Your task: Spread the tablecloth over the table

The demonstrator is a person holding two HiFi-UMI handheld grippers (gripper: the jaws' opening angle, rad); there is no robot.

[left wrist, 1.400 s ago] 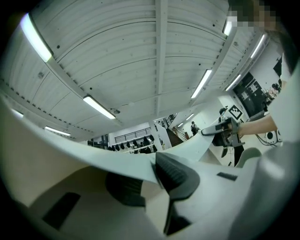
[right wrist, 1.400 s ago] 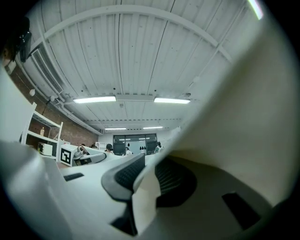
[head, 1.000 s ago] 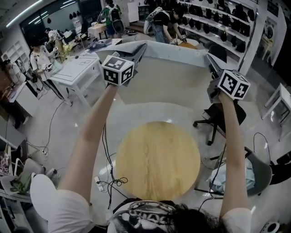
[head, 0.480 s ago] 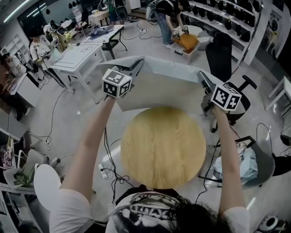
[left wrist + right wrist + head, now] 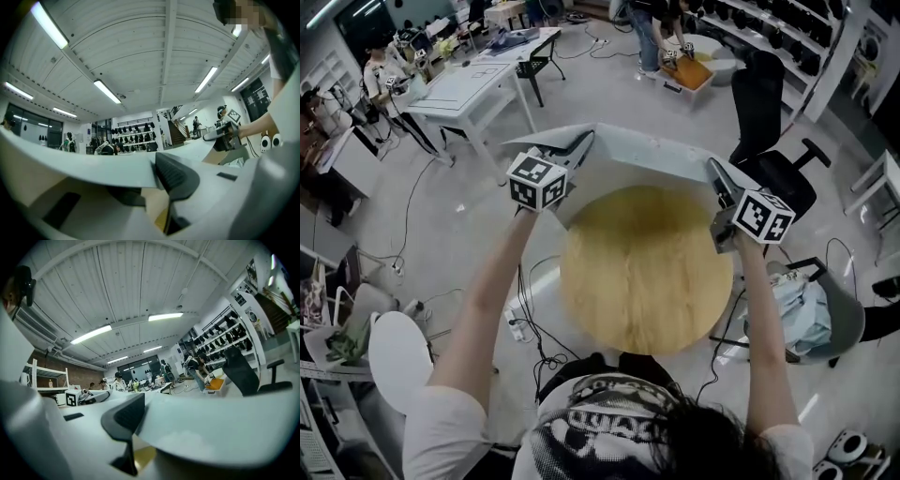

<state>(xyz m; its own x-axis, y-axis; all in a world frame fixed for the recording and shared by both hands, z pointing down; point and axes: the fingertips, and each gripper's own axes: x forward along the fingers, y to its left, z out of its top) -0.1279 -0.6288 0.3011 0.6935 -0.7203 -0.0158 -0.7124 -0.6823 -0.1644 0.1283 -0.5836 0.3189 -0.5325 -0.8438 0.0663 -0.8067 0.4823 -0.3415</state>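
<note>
A round wooden table [image 5: 647, 277] stands below me in the head view. The pale grey tablecloth [image 5: 649, 155] is stretched between both grippers along the table's far rim, and its hanging part drops behind the rim. My left gripper [image 5: 574, 148] is shut on the cloth's left corner, and the cloth [image 5: 89, 171] lies pinched at its dark pad [image 5: 177, 176]. My right gripper [image 5: 717, 176] is shut on the right corner. In its own view the cloth [image 5: 225, 420] spreads rightward from its pad [image 5: 125, 417]. Each gripper view shows the other gripper across the sheet.
A white desk [image 5: 473, 94] stands at the far left and a black office chair [image 5: 773, 131] at the far right. Right of the table is a grey chair [image 5: 825, 323] with a pale blue cloth on it. Cables [image 5: 525, 328] trail on the floor at the left. People [image 5: 652, 28] work at the back.
Both grippers have come down and nearer with the cloth still held. The sheet, which hung well beyond the table, now reaches its far rim.
</note>
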